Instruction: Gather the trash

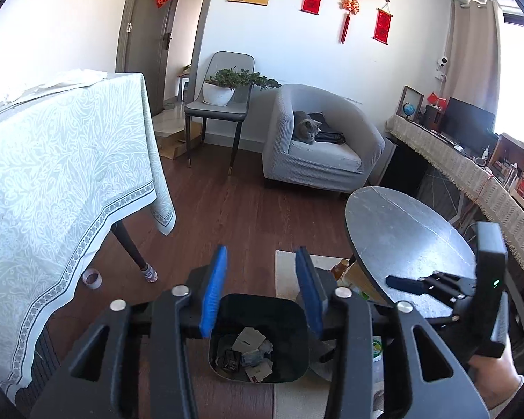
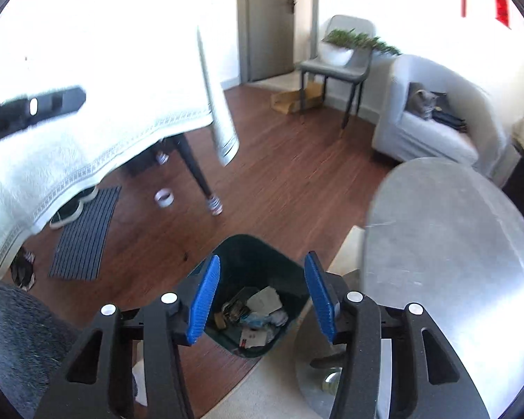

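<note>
Over the bin (image 2: 258, 300), already holding paper scraps (image 2: 262, 310), your two grippers (image 1: 260, 289) (image 2: 262, 296) hang with jaws apart and empty, while a tape roll (image 2: 164, 198) on the floor looks left to collect.

trash bin (image 1: 258, 338): its near rim is hidden behind the left gripper's body.
trash in bin (image 2: 258, 314): crumpled paper and wrappers; labels too small to read.
tablecloth (image 2: 87, 80): overexposed, its pattern washed out.
left gripper (image 2: 35, 108): blurred, cut off by the edge.
bottles (image 1: 346, 269): mostly hidden under the round tabletop (image 1: 412, 241).
</note>
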